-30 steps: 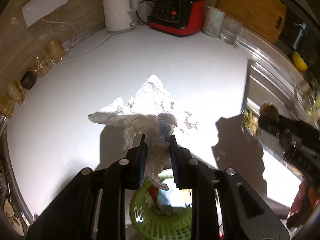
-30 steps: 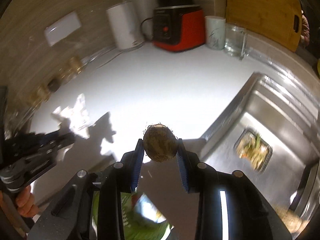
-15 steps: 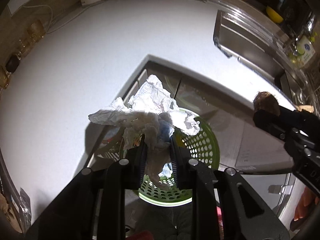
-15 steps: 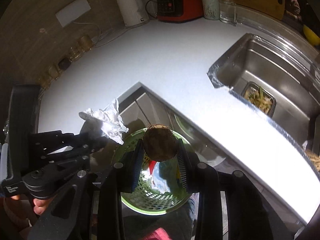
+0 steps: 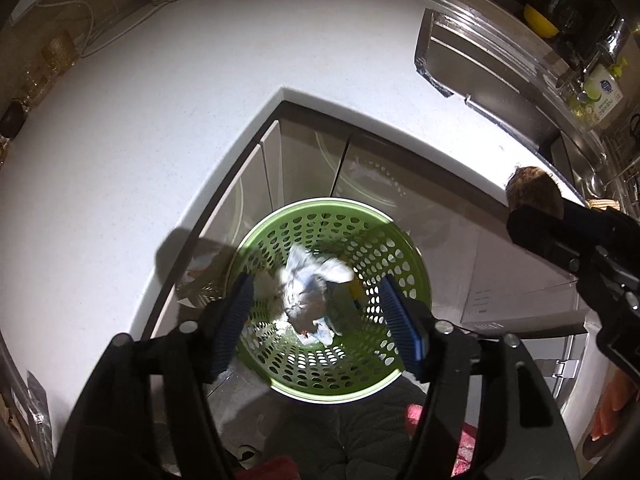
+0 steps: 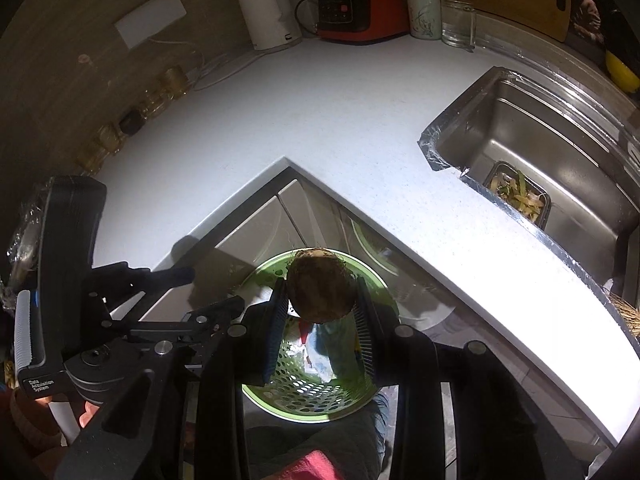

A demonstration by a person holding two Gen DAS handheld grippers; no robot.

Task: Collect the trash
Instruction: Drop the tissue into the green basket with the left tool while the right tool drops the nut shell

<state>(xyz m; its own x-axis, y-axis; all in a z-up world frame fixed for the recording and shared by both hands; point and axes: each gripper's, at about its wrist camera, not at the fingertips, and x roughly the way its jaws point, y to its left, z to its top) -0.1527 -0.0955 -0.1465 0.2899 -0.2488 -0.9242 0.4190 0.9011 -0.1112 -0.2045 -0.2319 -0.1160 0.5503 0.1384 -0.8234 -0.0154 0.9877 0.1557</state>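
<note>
A green perforated bin (image 5: 394, 258) stands on the floor below the counter corner. My left gripper (image 5: 318, 312) is open above it. The crumpled white paper (image 5: 310, 284) is inside the bin, blurred, with other scraps. My right gripper (image 6: 320, 312) is shut on a brown hairy round husk (image 6: 322, 290) and holds it over the bin (image 6: 304, 404). The husk also shows at the right in the left wrist view (image 5: 534, 192). The left gripper appears at the left of the right wrist view (image 6: 208, 292).
The white L-shaped counter (image 6: 320, 120) wraps around the bin. A steel sink (image 6: 560, 140) holds a tray of vegetable scraps (image 6: 518, 196). A kettle (image 6: 266, 8), red appliance (image 6: 356, 4), cup and glass stand at the back. Jars (image 6: 132, 120) line the left wall.
My left gripper has opened and the crumpled paper has dropped from it into the green bin. My right gripper still holds the husk and has stayed over the bin.
</note>
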